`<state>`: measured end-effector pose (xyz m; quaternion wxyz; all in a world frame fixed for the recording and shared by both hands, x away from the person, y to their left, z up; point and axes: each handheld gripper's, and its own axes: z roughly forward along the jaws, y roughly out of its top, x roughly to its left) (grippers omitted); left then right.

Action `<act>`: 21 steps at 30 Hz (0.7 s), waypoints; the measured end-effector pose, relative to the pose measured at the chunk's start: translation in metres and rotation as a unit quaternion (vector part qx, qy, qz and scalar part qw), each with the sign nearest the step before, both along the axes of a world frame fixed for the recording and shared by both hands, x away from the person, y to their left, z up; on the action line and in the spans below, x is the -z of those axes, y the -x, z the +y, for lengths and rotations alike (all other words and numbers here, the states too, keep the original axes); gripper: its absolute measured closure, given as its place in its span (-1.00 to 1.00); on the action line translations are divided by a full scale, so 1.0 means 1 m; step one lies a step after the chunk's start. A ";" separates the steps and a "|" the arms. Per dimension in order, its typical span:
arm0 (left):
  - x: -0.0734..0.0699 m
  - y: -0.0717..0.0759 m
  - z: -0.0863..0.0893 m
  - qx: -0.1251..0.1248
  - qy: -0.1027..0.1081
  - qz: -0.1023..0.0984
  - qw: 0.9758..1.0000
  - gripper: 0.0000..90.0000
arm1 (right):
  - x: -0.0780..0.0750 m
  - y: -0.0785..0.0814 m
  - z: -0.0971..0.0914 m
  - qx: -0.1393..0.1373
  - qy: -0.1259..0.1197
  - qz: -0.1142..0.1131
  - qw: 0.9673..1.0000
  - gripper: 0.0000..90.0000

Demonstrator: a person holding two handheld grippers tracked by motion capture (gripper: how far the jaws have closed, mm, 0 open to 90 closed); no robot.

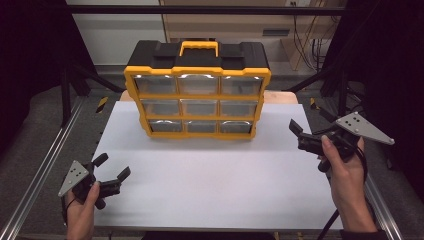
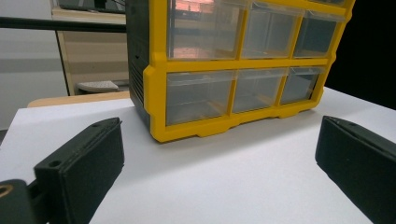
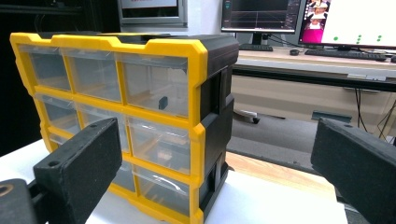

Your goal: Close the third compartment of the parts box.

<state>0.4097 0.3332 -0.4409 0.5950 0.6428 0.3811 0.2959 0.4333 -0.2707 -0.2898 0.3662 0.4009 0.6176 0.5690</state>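
Both your grippers sit wide apart, empty.
Your left gripper and right gripper flank the yellow drawer organizer, touching nothing.

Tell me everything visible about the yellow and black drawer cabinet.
The drawer cabinet stands upright toward the far side of the white table, front facing the person. Its body looks like black plastic, with a yellow front frame and a yellow carry handle on top. The frame holds nine clear drawers in three rows of three, all pushed in. In the right gripper view a small dark item shows behind one top-row drawer front. Both tongs, left and right, are open and apart from it.
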 end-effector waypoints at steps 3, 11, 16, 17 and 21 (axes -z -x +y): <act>0.000 0.000 0.000 0.001 -0.001 0.001 1.000 -0.98 | 0.003 0.002 -0.001 0.000 -0.002 0.000 1.000 -0.94; 0.001 -0.001 -0.001 0.004 -0.004 0.002 1.000 -0.98 | 0.014 0.005 -0.007 0.006 -0.005 0.008 1.000 -0.94; 0.001 -0.001 -0.002 0.005 -0.007 0.003 1.000 -0.98 | 0.020 0.007 -0.011 0.009 -0.009 0.010 1.000 -0.94; 0.001 -0.001 -0.002 0.005 -0.007 0.003 1.000 -0.98 | 0.021 0.008 -0.011 0.009 -0.011 0.012 1.000 -0.94; 0.001 -0.001 -0.002 0.006 -0.006 0.003 1.000 -0.98 | 0.027 0.009 -0.014 0.011 -0.011 0.014 1.000 -0.94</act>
